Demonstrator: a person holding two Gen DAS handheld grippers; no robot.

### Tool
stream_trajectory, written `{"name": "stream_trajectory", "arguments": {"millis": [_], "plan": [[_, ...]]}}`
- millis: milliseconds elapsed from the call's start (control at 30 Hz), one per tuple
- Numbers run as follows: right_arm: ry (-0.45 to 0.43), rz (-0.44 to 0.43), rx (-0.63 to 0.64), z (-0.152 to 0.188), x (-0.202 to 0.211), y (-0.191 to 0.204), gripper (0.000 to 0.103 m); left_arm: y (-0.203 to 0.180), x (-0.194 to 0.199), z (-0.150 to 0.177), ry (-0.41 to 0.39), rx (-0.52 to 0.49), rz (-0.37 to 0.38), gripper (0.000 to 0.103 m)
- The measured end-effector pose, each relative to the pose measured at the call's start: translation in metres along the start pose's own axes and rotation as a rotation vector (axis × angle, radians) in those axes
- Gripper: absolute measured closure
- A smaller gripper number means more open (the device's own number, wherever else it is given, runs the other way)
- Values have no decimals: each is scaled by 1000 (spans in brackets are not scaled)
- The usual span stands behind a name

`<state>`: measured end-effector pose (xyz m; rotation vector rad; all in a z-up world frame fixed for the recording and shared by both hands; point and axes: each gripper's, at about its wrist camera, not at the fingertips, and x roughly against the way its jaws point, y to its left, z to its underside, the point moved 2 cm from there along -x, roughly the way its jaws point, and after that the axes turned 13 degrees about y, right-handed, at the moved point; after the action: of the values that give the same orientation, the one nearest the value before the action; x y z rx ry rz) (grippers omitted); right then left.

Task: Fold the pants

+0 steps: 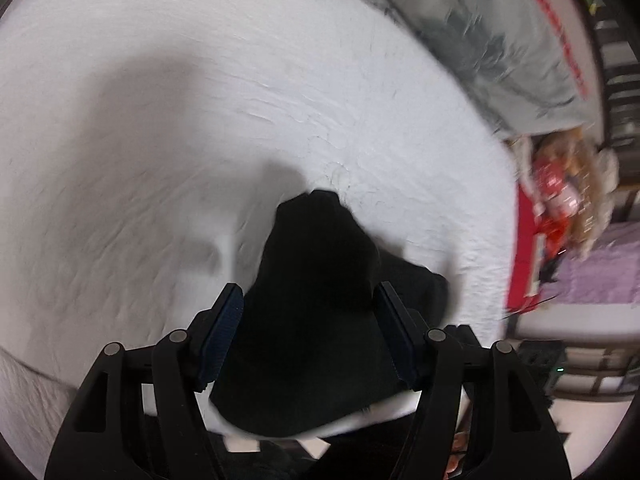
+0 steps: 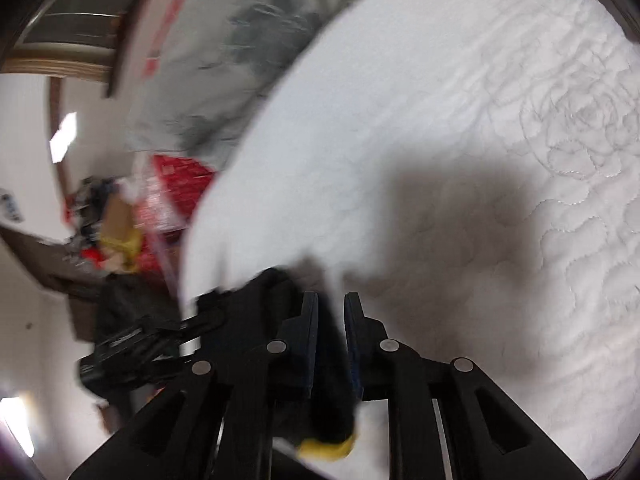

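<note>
The black pants (image 1: 316,300) lie bunched on the white quilted bed (image 1: 160,140). My left gripper (image 1: 310,300) is open, its jaws wide apart on either side of the black cloth below it. In the right wrist view my right gripper (image 2: 331,300) is shut on a fold of the black pants (image 2: 330,380), with a yellow tag (image 2: 328,448) hanging at the bottom of the cloth. The other gripper (image 2: 152,340) shows blurred at the left, over the bed's edge. The view is motion-blurred.
A grey patterned blanket (image 1: 480,40) lies at the far side of the bed. Red boxes and clutter (image 1: 560,200) stand beside the bed; they also show in the right wrist view (image 2: 160,200). A purple cloth (image 1: 600,272) lies at right.
</note>
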<state>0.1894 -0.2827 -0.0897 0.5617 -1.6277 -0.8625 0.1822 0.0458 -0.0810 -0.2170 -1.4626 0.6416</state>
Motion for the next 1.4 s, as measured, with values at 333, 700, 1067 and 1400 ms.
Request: {"name": "stream_trajectory", "arguments": {"millis": [333,700,1067,1400], "plan": [[121,49,-12,31,-21,15,60,27,-13,58,51,139,240,37],[123,5,-46,32,-38,23,60,22,-24,84,63,206,282,35],[110,-6,0,30,-36,37,84,41,-22,61,99,315,274,76],[55,-73,-65,47,0,11,74,47,-30,70,108,300,230,76]]}}
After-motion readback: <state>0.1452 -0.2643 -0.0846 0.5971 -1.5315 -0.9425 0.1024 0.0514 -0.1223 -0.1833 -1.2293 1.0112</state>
